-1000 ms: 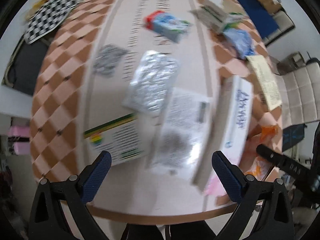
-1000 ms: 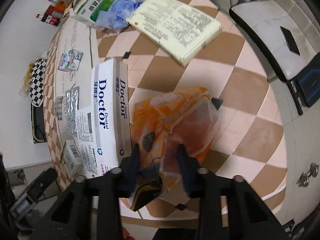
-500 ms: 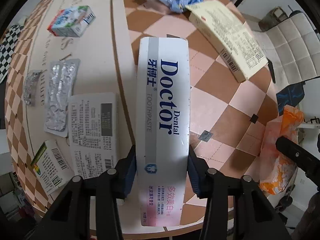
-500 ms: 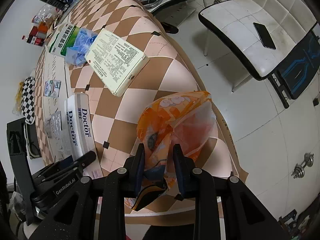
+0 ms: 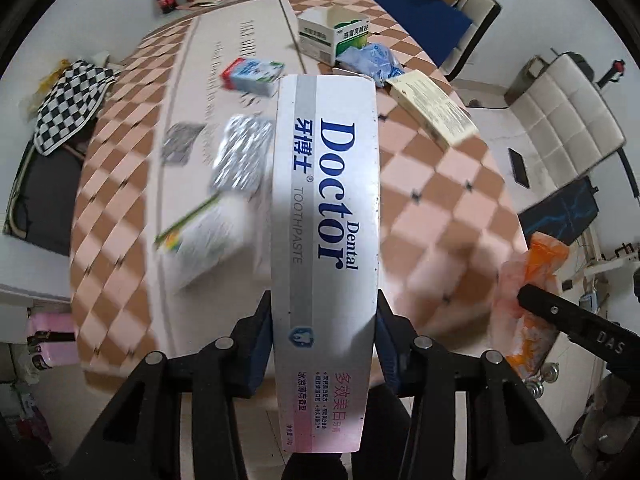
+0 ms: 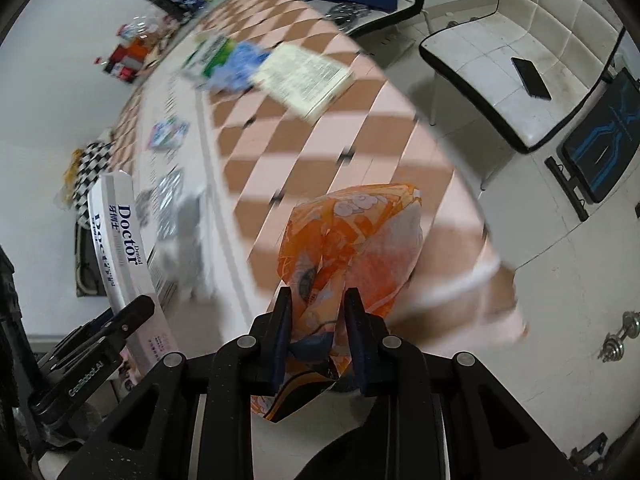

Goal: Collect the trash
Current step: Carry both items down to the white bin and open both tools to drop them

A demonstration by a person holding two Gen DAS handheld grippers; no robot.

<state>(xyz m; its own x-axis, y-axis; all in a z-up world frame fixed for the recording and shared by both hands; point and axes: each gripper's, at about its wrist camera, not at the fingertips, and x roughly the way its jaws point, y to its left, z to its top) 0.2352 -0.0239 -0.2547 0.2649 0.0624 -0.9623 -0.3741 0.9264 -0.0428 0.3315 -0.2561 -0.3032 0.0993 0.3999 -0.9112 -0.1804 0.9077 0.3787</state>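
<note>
Above the table's (image 5: 440, 184) 6 o'clock edge, left gripper (image 5: 324, 344) clamps the toothpaste box (image 5: 324, 208) near its tail, right gripper (image 6: 316, 332) tightening on the orange bag (image 6: 352, 248): long box could lever loose, thin film could slip.

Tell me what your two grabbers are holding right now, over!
Left gripper shut on white Doctor toothpaste box. Right gripper closing on crumpled orange plastic bag. Both clear of checkered table.

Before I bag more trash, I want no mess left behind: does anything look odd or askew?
Nothing spilled or broken. The left gripper holds the toothpaste box clear of the table; the right gripper, jaws closing, pinches the crumpled orange bag.
</note>
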